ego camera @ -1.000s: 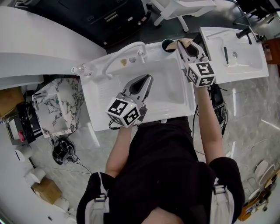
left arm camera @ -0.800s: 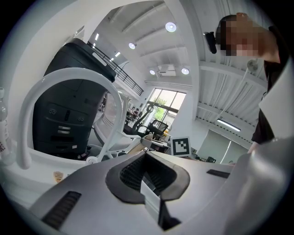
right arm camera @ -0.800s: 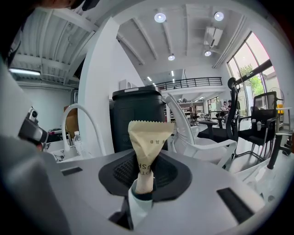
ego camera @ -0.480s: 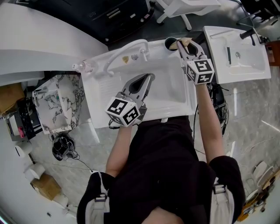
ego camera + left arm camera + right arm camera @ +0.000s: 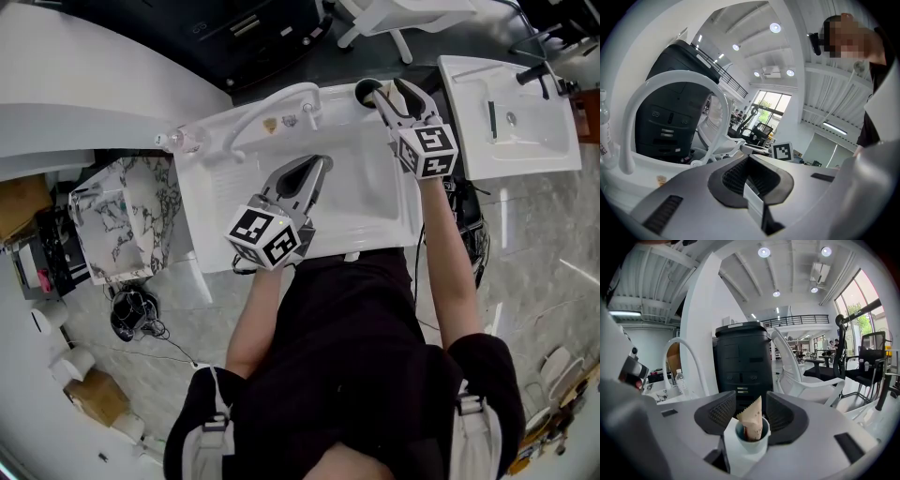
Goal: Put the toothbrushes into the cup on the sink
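Right tongs [image 5: 386, 92] just opened wide astride toothbrush [image 5: 751, 420] in cup [image 5: 751, 443]; left tongs [image 5: 317, 169] closed.

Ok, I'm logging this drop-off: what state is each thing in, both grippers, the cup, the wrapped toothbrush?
right gripper: open, jaws just opened, wrapped toothbrush between them untouched.
left gripper: shut, empty.
cup: upright on the sink, toothbrush inside.
wrapped toothbrush: upright in the cup, clear of both pads.

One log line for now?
right gripper: jaws just opened round beige wrapped toothbrush packet, not touching | packet: standing in pale cup | left gripper: shut, empty
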`<state>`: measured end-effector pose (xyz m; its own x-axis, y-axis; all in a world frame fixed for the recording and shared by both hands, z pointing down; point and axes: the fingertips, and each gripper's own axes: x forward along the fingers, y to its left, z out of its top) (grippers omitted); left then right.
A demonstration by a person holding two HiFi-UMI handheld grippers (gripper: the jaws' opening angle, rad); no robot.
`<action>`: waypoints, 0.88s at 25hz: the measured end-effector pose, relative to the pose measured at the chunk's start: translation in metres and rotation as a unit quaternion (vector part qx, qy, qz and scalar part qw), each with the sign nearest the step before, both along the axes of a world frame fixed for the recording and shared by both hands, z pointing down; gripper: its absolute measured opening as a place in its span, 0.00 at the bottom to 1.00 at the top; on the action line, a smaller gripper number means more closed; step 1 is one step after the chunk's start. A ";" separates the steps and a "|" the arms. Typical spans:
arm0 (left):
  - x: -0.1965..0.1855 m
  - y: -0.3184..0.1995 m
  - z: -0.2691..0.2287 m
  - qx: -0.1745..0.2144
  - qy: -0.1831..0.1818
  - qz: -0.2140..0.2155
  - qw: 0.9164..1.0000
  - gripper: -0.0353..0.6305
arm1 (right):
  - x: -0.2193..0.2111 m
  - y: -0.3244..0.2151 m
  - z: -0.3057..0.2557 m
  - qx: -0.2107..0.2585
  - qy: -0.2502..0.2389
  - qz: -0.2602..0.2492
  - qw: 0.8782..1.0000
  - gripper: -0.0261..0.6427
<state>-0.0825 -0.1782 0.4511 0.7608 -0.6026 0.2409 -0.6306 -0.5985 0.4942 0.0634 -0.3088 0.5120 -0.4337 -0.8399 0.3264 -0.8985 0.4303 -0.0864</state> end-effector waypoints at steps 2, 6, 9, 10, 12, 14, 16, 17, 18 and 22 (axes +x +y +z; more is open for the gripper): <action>0.000 -0.001 -0.001 0.000 0.001 0.001 1.000 0.06 | 0.000 -0.001 -0.001 0.000 0.000 0.000 1.000 0.33; 0.001 -0.002 -0.002 0.001 0.001 0.003 1.000 0.06 | 0.000 0.000 -0.004 0.001 0.000 -0.001 1.000 0.33; 0.002 -0.001 -0.004 0.002 0.003 0.005 1.000 0.06 | -0.001 0.001 -0.007 0.003 -0.001 -0.001 1.000 0.33; 0.002 -0.001 -0.004 0.003 0.003 0.006 1.000 0.06 | -0.002 0.002 -0.010 0.003 -0.003 -0.001 1.000 0.33; 0.002 0.000 -0.005 0.004 0.004 0.008 1.000 0.06 | -0.002 0.004 -0.014 0.006 -0.004 0.000 1.000 0.33; 0.002 0.003 -0.007 0.006 0.005 0.010 1.000 0.06 | 0.000 0.006 -0.019 0.012 -0.004 0.003 1.000 0.33; 0.002 0.006 -0.008 0.009 0.006 0.013 1.000 0.06 | 0.001 0.009 -0.026 0.021 -0.002 0.006 1.000 0.33; 0.001 0.007 -0.009 0.011 0.007 0.015 1.000 0.06 | 0.001 0.011 -0.030 0.026 -0.001 0.008 1.000 0.33; 0.001 0.009 -0.010 0.013 0.008 0.017 1.000 0.06 | 0.002 0.013 -0.035 0.030 -0.002 0.010 1.000 0.33; 0.001 0.018 -0.014 0.021 0.012 0.026 0.999 0.06 | 0.005 0.027 -0.054 0.049 -0.004 0.017 0.999 0.33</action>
<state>-0.0811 -0.1600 0.4370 0.7963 -0.5717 0.1978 -0.5866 -0.6500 0.4831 0.0681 -0.2816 0.4576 -0.4065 -0.8820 0.2385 -0.9122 0.4064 -0.0516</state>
